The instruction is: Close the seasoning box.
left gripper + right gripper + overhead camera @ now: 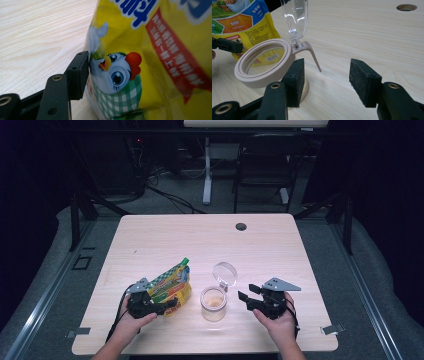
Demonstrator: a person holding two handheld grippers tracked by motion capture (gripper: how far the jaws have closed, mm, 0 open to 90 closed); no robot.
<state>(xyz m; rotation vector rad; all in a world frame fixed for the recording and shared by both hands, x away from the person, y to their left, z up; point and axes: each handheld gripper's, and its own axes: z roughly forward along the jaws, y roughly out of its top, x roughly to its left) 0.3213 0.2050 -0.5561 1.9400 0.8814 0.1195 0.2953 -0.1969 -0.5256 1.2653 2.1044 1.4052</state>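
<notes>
A yellow snack bag (pixel 172 285) with a cartoon chicken (pixel 117 72) stands tilted at the table's front left. My left gripper (pixel 167 306) is shut on its lower part; one black finger (pixel 77 75) presses the bag's side and the other is hidden behind it. Just right of the bag stands a clear jar (pixel 214 304) with a beige rim (pixel 262 62), its clear flip lid (pixel 225 272) raised (pixel 295 17). My right gripper (pixel 247 293) sits open right of the jar, with nothing between its jaws (pixel 325 75); its left pad is close to the jar's base.
The wooden table (pixel 200 240) has a round cable hole (pixel 241 226) at the back. A black chair (pixel 265 160) and a white table leg (pixel 207 170) stand on the floor beyond. The table's front edge lies just under both hands.
</notes>
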